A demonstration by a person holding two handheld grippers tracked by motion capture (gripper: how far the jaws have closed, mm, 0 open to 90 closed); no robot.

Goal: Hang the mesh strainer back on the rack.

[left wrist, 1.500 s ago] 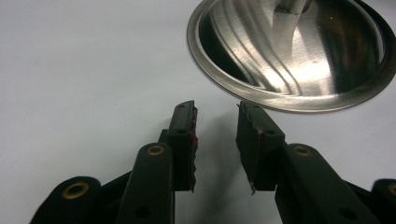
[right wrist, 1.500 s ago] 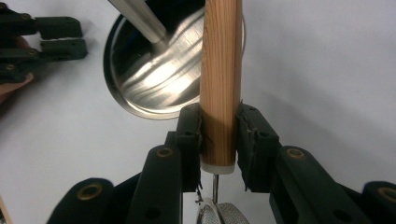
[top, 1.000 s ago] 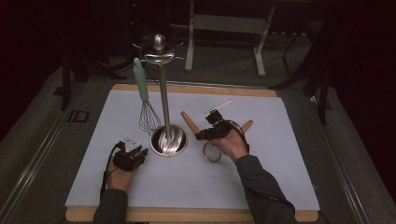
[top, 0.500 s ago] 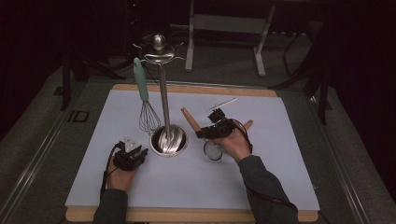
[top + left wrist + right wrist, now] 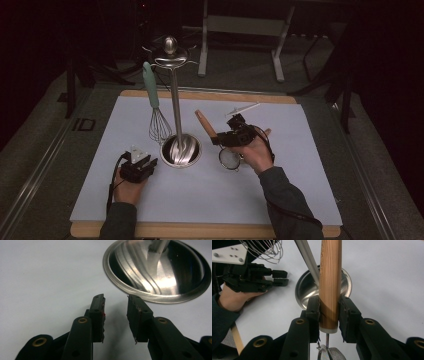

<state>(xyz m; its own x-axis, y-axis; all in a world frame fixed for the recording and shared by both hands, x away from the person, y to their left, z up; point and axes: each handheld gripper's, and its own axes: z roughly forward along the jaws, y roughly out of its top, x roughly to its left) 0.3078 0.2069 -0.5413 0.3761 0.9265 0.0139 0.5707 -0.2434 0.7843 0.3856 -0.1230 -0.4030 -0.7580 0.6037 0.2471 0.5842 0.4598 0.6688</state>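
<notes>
The right hand-held gripper (image 5: 329, 312) pinches the small mesh strainer's round wooden handle (image 5: 330, 277) mid-surface, while the left hand-held gripper (image 5: 116, 315) rests spread, empty.

Smooth wooden strainer handle (image 5: 330, 285), fine metal mesh (image 5: 329, 353), glossy ridged steel stand base (image 5: 160, 267), matt table cover (image 5: 210, 190).

The wooden handle (image 5: 330, 285) runs off the right gripper view's top edge, its end unseen.

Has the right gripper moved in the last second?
Yes, slightly. The right gripper, shut on the strainer's wooden handle, has risen a little toward the far table edge, judged against the stand's round base in the high view.
</notes>
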